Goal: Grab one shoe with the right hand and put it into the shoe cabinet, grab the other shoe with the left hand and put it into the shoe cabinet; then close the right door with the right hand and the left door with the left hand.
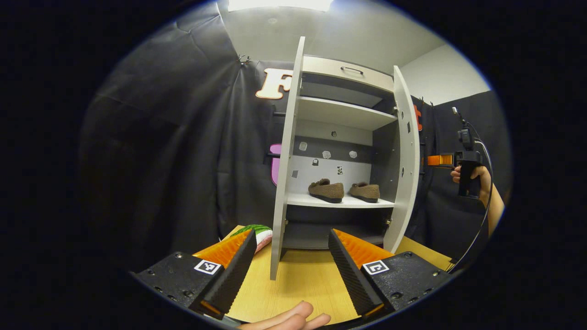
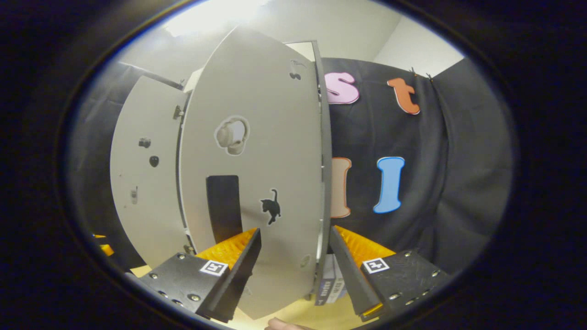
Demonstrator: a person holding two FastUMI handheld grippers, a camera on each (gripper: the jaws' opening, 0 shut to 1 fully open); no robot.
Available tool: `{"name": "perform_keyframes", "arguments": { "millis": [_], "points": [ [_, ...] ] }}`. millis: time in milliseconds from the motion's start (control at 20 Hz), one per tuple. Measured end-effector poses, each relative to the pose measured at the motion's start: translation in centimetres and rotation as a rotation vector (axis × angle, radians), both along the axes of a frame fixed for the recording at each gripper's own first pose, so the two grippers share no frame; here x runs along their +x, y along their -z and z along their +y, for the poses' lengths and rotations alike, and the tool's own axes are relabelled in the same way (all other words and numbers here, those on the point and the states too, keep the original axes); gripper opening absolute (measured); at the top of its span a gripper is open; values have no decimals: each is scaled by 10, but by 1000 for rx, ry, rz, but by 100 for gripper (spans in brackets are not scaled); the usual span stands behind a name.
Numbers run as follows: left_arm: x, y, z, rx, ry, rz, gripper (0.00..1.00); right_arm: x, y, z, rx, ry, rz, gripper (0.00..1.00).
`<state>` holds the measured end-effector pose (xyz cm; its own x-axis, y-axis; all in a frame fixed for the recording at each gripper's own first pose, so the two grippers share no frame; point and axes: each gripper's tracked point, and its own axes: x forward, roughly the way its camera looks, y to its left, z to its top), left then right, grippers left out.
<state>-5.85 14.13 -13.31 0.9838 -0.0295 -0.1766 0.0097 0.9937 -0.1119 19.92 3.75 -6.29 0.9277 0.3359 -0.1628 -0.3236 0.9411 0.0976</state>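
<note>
Since both brown shoes [image 1: 345, 190] sit on middle shelf [image 1: 339, 201] of shoe cabinet [image 1: 341, 151], only doors remain. Right gripper [image 2: 293, 270] fingers spread wide, empty, straddling right door [image 2: 257, 174] free edge, likely for push. Left gripper [image 1: 291, 270] fingers wide, empty, above desk [image 1: 298, 284]; left door [image 1: 285, 174] edge just beyond, between them.

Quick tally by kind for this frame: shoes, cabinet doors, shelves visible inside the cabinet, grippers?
Shoes: 2, left shoe and right shoe, both on the lower shelf
Cabinet doors: 2, left door and right door, both open
Shelves: 2, the lower one and an upper shelf
Grippers: 2, left gripper, right gripper
Total: 8
</note>
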Motion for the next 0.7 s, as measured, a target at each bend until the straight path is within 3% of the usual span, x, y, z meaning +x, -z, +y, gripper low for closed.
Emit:
{"name": "perform_keyframes", "arguments": {
  "millis": [300, 700],
  "points": [
    [10, -3, 17, 0, 1, 20, 96, -19, -3, 1, -41, 21, -86, 96],
    [66, -21, 76, -82, -56, 4, 93, -69, -10, 6, -17, -8, -136, 96]
  ]
}}
